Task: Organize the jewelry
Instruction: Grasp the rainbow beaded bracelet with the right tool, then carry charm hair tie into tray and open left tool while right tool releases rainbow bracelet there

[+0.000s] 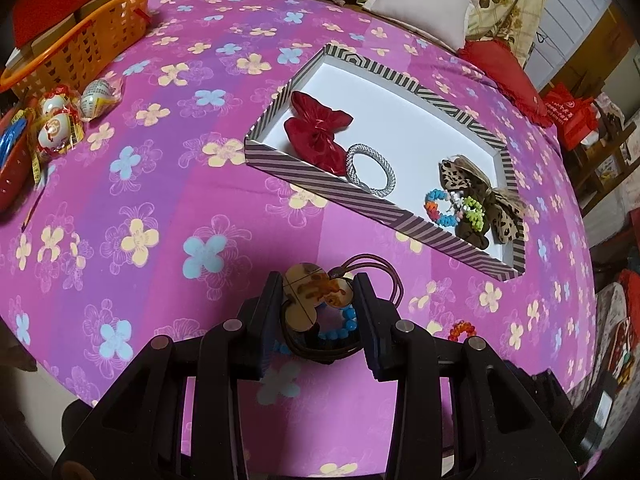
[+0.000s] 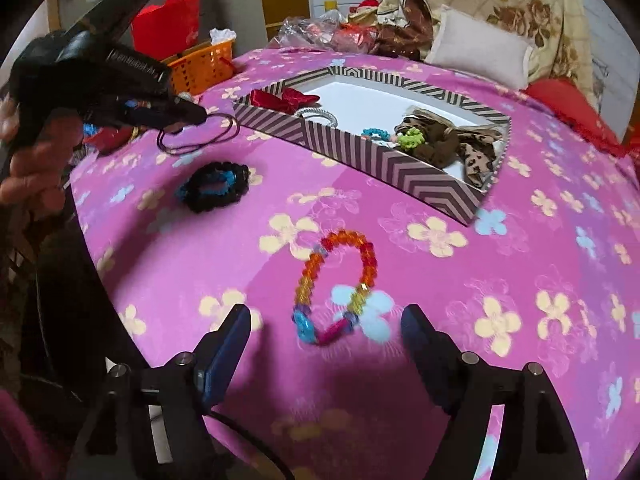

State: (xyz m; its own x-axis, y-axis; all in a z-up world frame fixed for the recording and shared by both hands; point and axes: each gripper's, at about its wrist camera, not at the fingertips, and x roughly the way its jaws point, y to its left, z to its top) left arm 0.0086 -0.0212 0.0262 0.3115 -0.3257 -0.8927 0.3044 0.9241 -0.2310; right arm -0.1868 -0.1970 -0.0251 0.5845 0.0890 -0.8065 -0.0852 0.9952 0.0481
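1. Jewelry goes into the striped cardboard tray (image 1: pixel 360 192), upper right of the left-wrist frame.
2. Tortoiseshell flower-shaped hair tie (image 1: pixel 316 292), light with limp cords, is clamped in the left gripper (image 1: pixel 320 300).
3. Rainbow beaded bracelet (image 2: pixel 336 284), floppy and probably slippery, lies lower centre between the right gripper's (image 2: pixel 326 322) spread jaws; pinch one strand.

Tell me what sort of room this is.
Probably a bedroom at home: a pink flowered bedspread, a pale pillow and a floral quilt heaped behind it.

Two close downward views, shared striped box (image 1: pixel 360 196)
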